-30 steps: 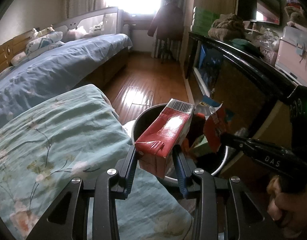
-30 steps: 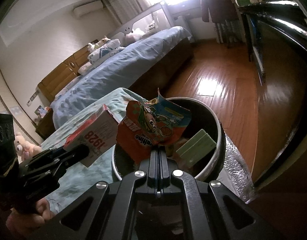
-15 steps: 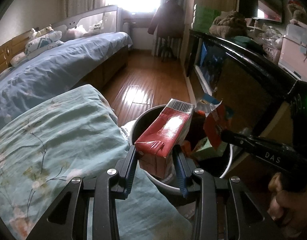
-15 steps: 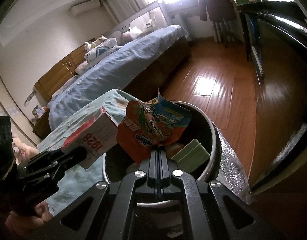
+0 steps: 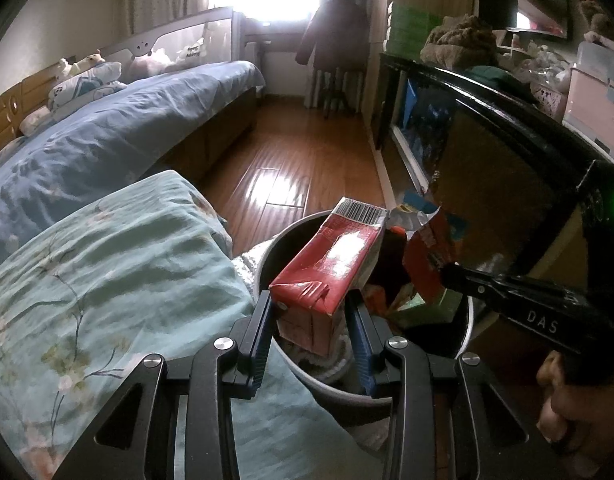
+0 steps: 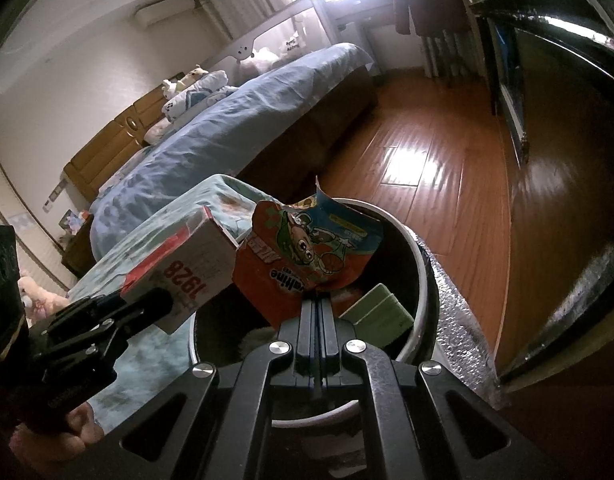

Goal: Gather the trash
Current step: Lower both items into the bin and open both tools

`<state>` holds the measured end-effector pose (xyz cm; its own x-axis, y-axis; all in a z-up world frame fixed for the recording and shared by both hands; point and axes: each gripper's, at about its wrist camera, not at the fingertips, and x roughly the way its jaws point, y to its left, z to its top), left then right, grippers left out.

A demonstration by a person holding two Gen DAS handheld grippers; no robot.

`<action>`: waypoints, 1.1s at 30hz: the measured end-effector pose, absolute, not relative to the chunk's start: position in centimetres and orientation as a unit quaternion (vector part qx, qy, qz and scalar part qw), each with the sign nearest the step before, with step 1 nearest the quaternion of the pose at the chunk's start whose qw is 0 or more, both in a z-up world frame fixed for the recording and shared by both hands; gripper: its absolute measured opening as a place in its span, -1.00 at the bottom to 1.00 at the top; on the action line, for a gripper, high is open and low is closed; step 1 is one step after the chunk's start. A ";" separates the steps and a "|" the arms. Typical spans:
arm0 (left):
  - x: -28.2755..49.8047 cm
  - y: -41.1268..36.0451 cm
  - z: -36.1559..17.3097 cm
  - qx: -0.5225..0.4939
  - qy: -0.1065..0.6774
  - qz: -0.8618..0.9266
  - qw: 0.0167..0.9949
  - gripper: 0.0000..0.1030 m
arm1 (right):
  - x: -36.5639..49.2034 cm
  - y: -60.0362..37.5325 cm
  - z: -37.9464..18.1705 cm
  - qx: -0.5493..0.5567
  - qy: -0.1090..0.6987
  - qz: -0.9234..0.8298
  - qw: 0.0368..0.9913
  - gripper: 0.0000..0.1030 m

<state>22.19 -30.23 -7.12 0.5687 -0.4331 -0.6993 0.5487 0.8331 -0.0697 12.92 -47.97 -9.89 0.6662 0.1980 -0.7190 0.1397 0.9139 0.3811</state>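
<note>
My left gripper is shut on a red and white carton, which juts out over the rim of a round dark trash bin. In the right wrist view the same carton hangs at the bin's left edge. My right gripper is shut on a torn orange and blue snack wrapper, held above the open bin. A green box and other scraps lie inside. The right gripper with the wrapper also shows in the left wrist view.
A quilt with a pale green floral print lies left of the bin. Beyond it stands a bed with blue covers. Wooden floor runs ahead. A dark cabinet stands close on the right. Silver foil lines the bin's right side.
The left gripper has carried the carton a little further over the bin, which now sits closer and lower in both views. The right gripper keeps the wrapper above the bin.
</note>
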 end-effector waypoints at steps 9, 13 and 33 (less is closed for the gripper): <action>22.4 -30.5 -7.2 0.081 0.372 -0.279 0.882 -0.32 | 13.1 -48.1 -10.0 0.206 0.409 0.017 0.889 -0.99; 22.5 -30.5 -7.2 0.082 0.372 -0.278 0.882 -0.32 | 13.3 -48.1 -10.0 0.208 0.411 0.016 0.888 -0.99; 23.2 -30.7 -7.1 0.082 0.375 -0.280 0.880 -0.32 | 14.1 -48.3 -10.1 0.200 0.418 0.014 0.886 -0.99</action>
<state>23.23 -30.71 -7.08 0.5632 -0.4304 -0.7054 0.5538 0.8302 -0.0644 14.15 -48.34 -10.06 0.6505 0.1918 -0.7349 0.1428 0.9194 0.3664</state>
